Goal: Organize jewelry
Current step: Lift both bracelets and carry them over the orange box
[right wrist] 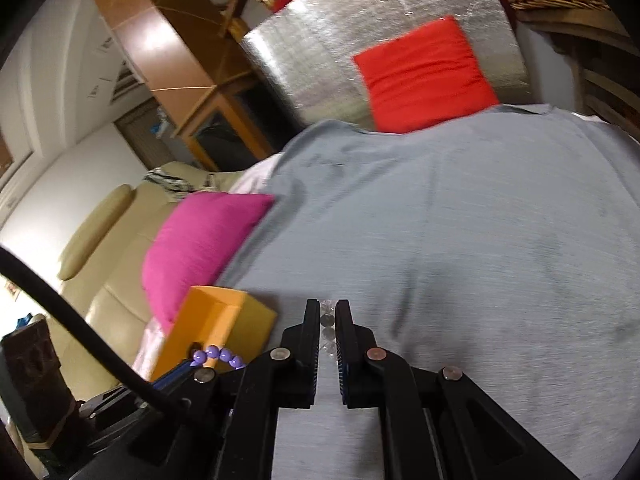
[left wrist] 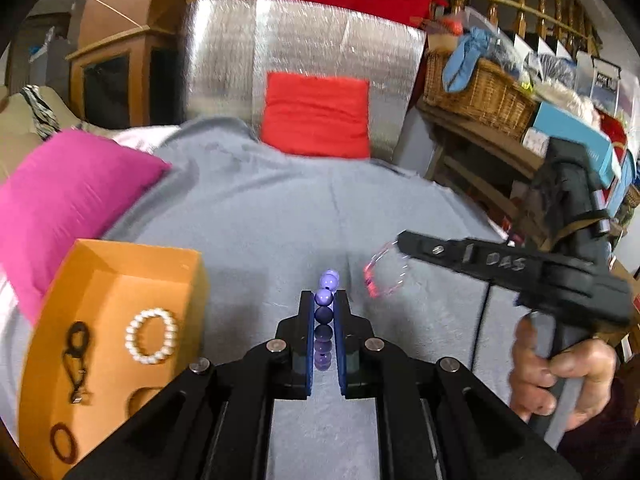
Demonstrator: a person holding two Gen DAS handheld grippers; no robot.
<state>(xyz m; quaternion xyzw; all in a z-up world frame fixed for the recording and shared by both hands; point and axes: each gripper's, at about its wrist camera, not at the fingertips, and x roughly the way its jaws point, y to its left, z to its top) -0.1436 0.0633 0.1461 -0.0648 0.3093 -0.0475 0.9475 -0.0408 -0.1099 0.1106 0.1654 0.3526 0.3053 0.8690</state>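
My left gripper (left wrist: 324, 298) is shut on a purple bead bracelet (left wrist: 326, 316), whose beads run between the blue pads above the grey cloth. To its left stands an open orange box (left wrist: 192, 276) that holds a white pearl bracelet (left wrist: 151, 335), a dark necklace (left wrist: 78, 356) and dark rings (left wrist: 62, 442). At the right, a hand holds my right gripper (left wrist: 400, 240), from whose tip a clear pink-tinted bead bracelet (left wrist: 384, 276) dangles. In the right wrist view the right gripper (right wrist: 329, 306) is shut on that clear bead bracelet (right wrist: 328, 322). The purple bracelet (right wrist: 218, 354) and the orange box (right wrist: 212, 320) show low at the left.
A grey cloth (left wrist: 280, 208) covers the bed-like surface. A magenta pillow (left wrist: 68, 200) lies beside the box, and a red pillow (left wrist: 316, 114) leans on a silver panel (left wrist: 304, 40) at the back. A wicker basket (left wrist: 480, 88) and cluttered shelves stand at the right; a beige sofa (right wrist: 100, 260) stands beyond.
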